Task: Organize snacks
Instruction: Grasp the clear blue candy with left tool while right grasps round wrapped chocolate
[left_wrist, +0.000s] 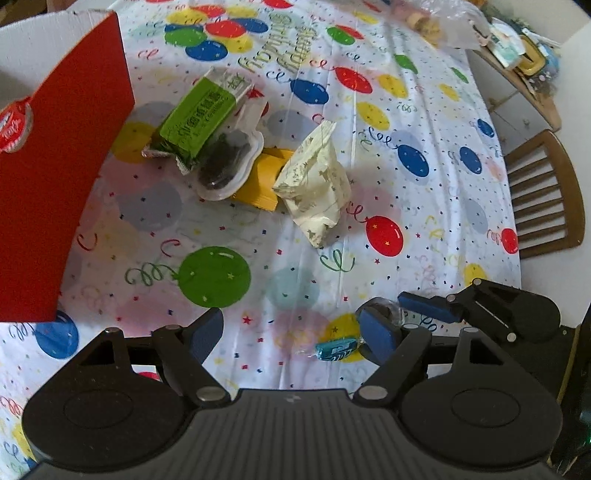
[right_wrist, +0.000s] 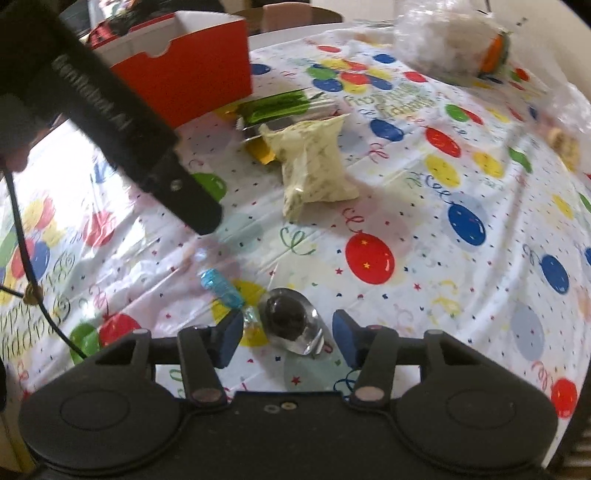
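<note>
A red box (left_wrist: 55, 158) stands at the left, also in the right wrist view (right_wrist: 192, 77). Beside it lie a green packet (left_wrist: 199, 118), a clear tub of dark snacks (left_wrist: 225, 162), a yellow packet (left_wrist: 264, 181) and a cream bag (left_wrist: 317, 181) (right_wrist: 314, 158). A small teal candy (left_wrist: 334, 349) (right_wrist: 221, 288) lies on the cloth. My left gripper (left_wrist: 295, 332) is open and empty above the cloth. My right gripper (right_wrist: 288, 336) is open around a clear-wrapped dark sweet (right_wrist: 290, 319), pads apart from it. The right gripper also shows in the left wrist view (left_wrist: 391, 314).
The balloon-print tablecloth (left_wrist: 406, 110) covers the table. A wooden chair (left_wrist: 546, 199) stands at the right edge. Clear plastic bags (right_wrist: 454, 44) lie at the far side. The left gripper's body (right_wrist: 122, 122) crosses the right wrist view.
</note>
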